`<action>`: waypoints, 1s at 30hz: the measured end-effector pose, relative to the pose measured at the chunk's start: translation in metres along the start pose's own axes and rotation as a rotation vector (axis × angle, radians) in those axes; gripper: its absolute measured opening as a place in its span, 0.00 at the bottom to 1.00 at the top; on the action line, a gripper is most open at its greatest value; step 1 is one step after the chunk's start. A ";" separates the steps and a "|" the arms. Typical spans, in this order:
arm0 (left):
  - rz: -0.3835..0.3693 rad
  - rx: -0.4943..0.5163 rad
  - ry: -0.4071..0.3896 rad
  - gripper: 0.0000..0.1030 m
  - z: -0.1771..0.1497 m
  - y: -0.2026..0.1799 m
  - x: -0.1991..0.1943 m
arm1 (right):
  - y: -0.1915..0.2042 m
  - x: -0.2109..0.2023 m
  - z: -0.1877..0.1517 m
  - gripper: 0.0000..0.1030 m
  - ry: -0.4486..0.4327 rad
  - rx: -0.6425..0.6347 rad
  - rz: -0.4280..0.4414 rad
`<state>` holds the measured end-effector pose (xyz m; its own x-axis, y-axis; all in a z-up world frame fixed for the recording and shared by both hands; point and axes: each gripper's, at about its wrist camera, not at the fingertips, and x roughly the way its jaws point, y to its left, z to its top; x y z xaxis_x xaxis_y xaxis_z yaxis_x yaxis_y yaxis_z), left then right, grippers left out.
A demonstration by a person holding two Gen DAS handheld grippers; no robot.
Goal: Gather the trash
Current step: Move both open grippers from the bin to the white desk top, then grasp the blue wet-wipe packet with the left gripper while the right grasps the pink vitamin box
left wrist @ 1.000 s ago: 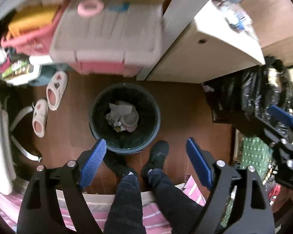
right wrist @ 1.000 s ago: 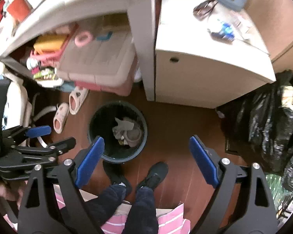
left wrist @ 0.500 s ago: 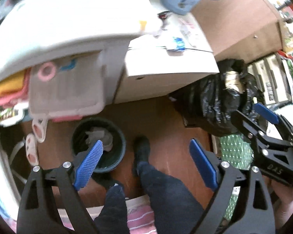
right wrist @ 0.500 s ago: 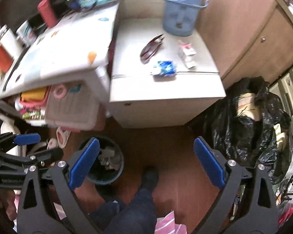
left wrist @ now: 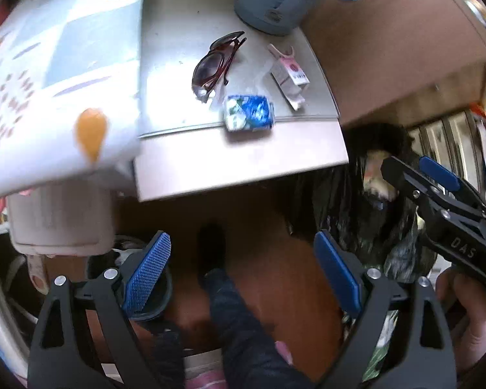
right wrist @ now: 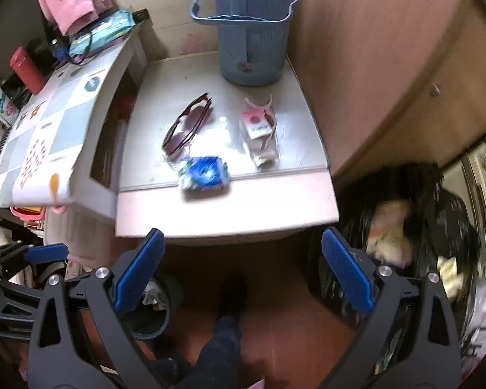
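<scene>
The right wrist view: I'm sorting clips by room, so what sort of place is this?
Probably a lived-in bedroom or study corner at home. A low white cabinet holds sunglasses and a blue plastic basket, a waste bin stands on the wooden floor, and full black rubbish bags sit beside it.

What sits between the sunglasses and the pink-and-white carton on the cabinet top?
Between the sunglasses and the pink-and-white carton lies only a clear plastic scrap; right wrist view shows it best.

One sunglasses, one blue wrapper, one pink packet, one blue basket.
</scene>
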<state>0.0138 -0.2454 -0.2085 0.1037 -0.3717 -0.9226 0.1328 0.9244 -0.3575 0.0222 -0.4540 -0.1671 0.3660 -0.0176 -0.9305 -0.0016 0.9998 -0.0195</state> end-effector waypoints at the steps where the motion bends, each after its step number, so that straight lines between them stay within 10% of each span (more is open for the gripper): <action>1: 0.000 -0.021 0.003 0.85 0.008 -0.003 0.008 | -0.006 0.007 0.009 0.94 0.004 -0.007 0.006; 30: 0.045 -0.306 0.052 0.85 0.123 0.001 0.139 | -0.025 0.194 0.120 0.91 0.169 -0.083 0.179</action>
<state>0.1494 -0.3068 -0.3197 0.0510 -0.3326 -0.9417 -0.1748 0.9254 -0.3363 0.2047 -0.4817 -0.3031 0.1921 0.1515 -0.9696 -0.1313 0.9831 0.1276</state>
